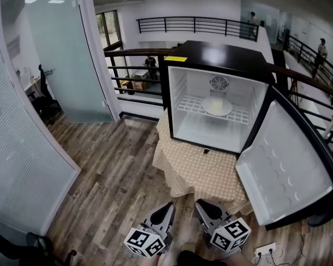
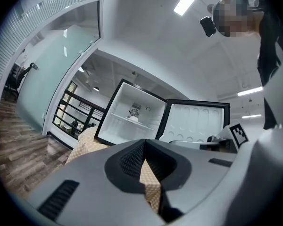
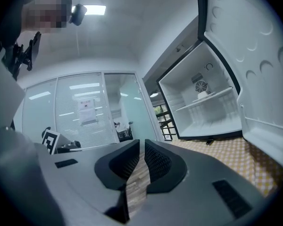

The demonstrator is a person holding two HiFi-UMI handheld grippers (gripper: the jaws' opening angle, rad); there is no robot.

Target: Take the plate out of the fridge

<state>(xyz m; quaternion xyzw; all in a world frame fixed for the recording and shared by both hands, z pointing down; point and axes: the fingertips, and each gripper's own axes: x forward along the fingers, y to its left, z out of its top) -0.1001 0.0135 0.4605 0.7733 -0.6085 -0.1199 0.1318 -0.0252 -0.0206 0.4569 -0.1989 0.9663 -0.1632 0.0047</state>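
A pale round plate lies on the white wire shelf inside a small black fridge whose door hangs open to the right. Both grippers sit at the bottom of the head view, well short of the fridge and side by side. My left gripper is shut with nothing in it, and my right gripper is shut and empty too. The left gripper view has its jaws meeting, with the plate far ahead. In the right gripper view the right gripper points left of the plate.
The fridge stands on a table under a checked cloth, with a small dark object at its front. A frosted glass partition lines the left, a dark railing runs behind. A power strip lies on the wooden floor.
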